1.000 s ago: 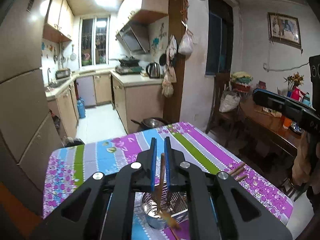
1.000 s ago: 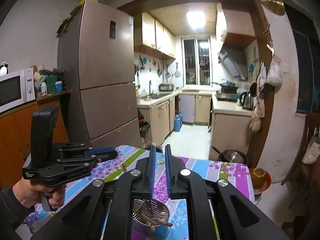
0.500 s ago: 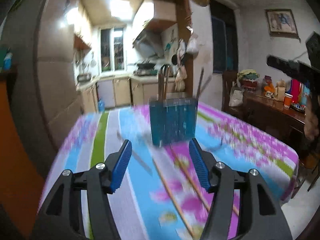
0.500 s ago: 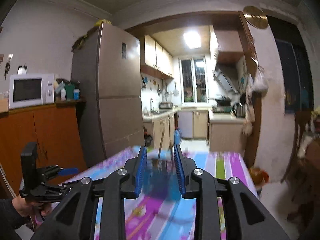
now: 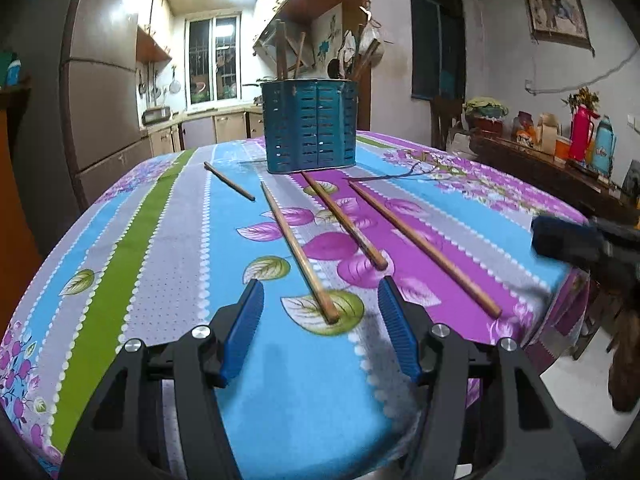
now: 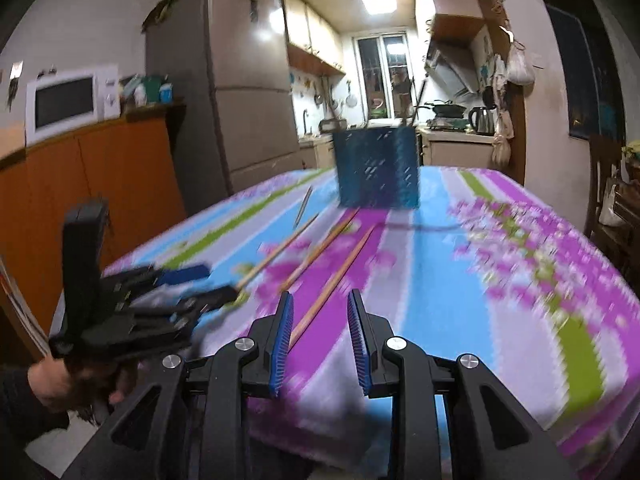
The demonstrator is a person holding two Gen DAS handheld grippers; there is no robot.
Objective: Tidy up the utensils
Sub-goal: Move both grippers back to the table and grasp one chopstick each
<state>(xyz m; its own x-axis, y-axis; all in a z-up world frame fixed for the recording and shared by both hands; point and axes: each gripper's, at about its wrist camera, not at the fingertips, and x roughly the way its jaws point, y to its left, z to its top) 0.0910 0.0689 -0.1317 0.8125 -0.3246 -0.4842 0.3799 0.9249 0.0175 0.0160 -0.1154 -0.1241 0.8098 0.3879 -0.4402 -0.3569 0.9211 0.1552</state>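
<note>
A blue slotted utensil holder point(image 5: 310, 128) point(image 6: 376, 168) stands at the far middle of the flowered tablecloth point(image 5: 168, 240), with chopsticks and a spoon upright in it. Several wooden chopsticks point(image 5: 298, 252) lie loose in front of it. My left gripper point(image 5: 318, 292) is open and low over the near edge, with the near end of one chopstick between its fingers, untouched. My right gripper point(image 6: 320, 300) is open more narrowly, and another chopstick point(image 6: 332, 284) ends between its pads without being pressed. The left gripper point(image 6: 208, 284) also shows in the right wrist view, held by a hand point(image 6: 52, 380).
A fridge point(image 6: 248, 92) and an orange cabinet point(image 6: 100, 184) with a microwave point(image 6: 66, 102) stand to the left. A dark sideboard point(image 5: 552, 172) with flasks runs along the right. The kitchen lies behind the table. The table's near edge point(image 5: 320, 460) is just under the grippers.
Both grippers have dropped from above the holder and pulled back to the near table edge. Both sets of jaws, nearly shut a second ago, now stand apart, the left wider.
</note>
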